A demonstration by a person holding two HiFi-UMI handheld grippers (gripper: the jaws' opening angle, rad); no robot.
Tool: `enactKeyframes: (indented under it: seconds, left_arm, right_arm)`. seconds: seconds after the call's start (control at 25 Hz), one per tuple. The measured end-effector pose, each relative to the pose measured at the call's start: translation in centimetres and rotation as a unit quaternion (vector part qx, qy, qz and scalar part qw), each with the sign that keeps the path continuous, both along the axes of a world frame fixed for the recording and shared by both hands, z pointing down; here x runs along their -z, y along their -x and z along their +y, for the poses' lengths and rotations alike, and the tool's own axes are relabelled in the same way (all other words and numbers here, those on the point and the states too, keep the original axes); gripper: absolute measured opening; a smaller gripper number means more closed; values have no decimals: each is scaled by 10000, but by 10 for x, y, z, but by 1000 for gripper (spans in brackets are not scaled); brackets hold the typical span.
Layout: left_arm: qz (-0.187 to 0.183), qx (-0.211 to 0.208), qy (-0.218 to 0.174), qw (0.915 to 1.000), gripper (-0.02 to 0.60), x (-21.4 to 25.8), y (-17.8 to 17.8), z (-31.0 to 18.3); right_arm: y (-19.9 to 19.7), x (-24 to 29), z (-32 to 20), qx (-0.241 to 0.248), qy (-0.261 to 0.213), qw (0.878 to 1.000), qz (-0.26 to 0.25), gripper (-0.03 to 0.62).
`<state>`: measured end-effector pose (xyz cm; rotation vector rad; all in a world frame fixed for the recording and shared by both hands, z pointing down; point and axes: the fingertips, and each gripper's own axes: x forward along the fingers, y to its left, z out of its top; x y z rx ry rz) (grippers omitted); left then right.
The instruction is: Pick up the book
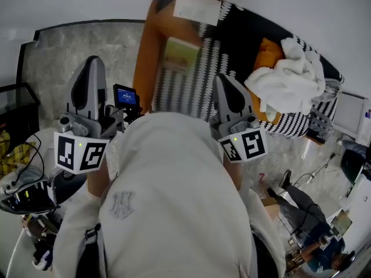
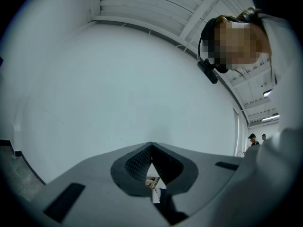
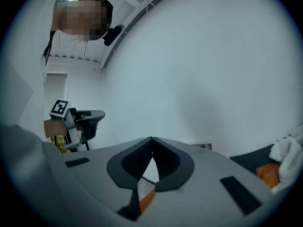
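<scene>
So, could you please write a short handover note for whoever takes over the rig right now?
Left gripper: shut, empty, held level and facing the white wall.
Right gripper: shut, empty, raised the same way.
Book: lying flat on the orange sofa, beside the black-and-white blanket, ahead of and between the two grippers. Neither gripper touches it.
Done: nothing yet; the book is not picked up.
Left: open a gripper, bring it down to the book, close on it and lift.
</scene>
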<state>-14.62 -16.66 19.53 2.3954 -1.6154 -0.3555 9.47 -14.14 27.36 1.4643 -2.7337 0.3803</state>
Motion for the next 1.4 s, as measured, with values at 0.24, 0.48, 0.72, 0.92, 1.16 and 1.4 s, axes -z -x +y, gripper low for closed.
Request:
enactKeyframes:
  seconds: [0.24,0.48,0.72,0.92,1.16,1.4]
  left_arm:
    - [5,12,-18,10000,9,0,-4,2]
    - [3,-50,2,10000,9,-3,-14,-4]
    - [-28,-129,131,9998,9,-12,-25,-8]
    - [-76,-185,318,9993,9,-23,-33,-11]
    - [-203,-350,652,9971,9,-51,-61,-9]
    - [-283,-691,1206,9899,9,-85,-100,2]
  right_arm:
    - [-5,0,1,5,-20,10000,17,17]
    - [-11,-3,-4,7,6,10000,8,17]
    - [-20,-15,-12,-41,83,9999,96,17]
    - [-24,-35,-24,20,237,9992,321,18]
    - [-27,-66,-50,221,380,9983,378,85]
    - [-27,-101,-83,356,459,9966,582,112]
